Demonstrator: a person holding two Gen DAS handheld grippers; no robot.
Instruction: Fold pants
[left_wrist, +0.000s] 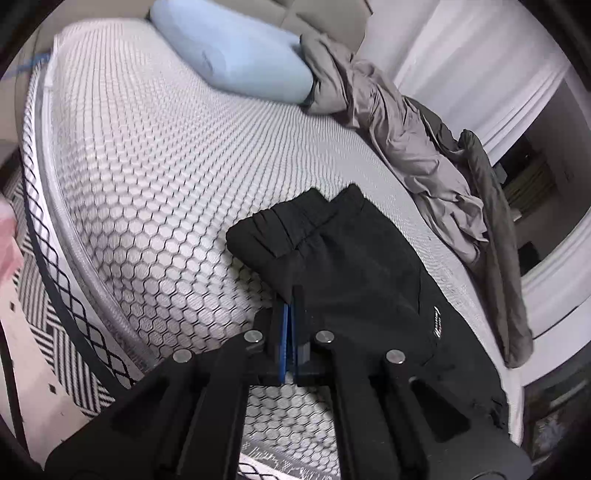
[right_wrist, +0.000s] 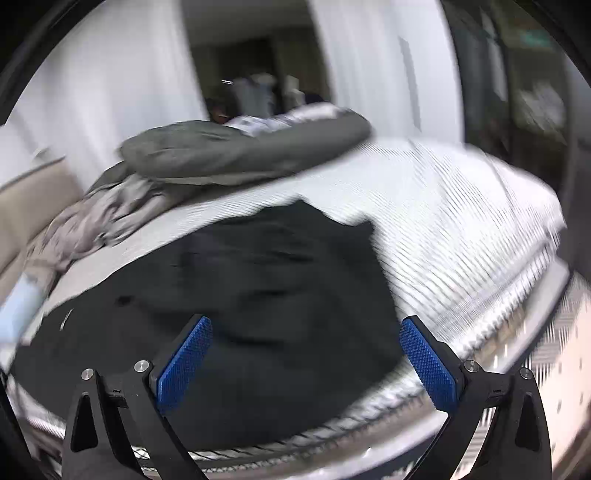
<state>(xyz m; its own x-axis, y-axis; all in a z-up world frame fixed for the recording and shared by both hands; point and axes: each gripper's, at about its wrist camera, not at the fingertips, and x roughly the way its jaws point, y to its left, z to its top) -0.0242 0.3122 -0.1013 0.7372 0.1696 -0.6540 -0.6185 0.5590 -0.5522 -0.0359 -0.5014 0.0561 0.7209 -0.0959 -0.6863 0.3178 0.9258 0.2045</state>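
Black pants (left_wrist: 354, 266) lie partly folded on a bed with a white honeycomb-patterned mattress (left_wrist: 147, 166); the waistband end points to the upper left. My left gripper (left_wrist: 290, 306) is shut, its blue pads pressed together at the pants' near left edge; whether cloth is pinched between them is hard to tell. In the blurred right wrist view the pants (right_wrist: 258, 280) spread across the mattress (right_wrist: 461, 206). My right gripper (right_wrist: 304, 332) is open and empty, held just above the near part of the pants.
A light blue pillow (left_wrist: 229, 51) lies at the head of the bed. A crumpled grey blanket (left_wrist: 406, 136) runs along the far side, also in the right wrist view (right_wrist: 229, 155). A patterned rug (left_wrist: 40, 258) covers the floor beside the bed edge.
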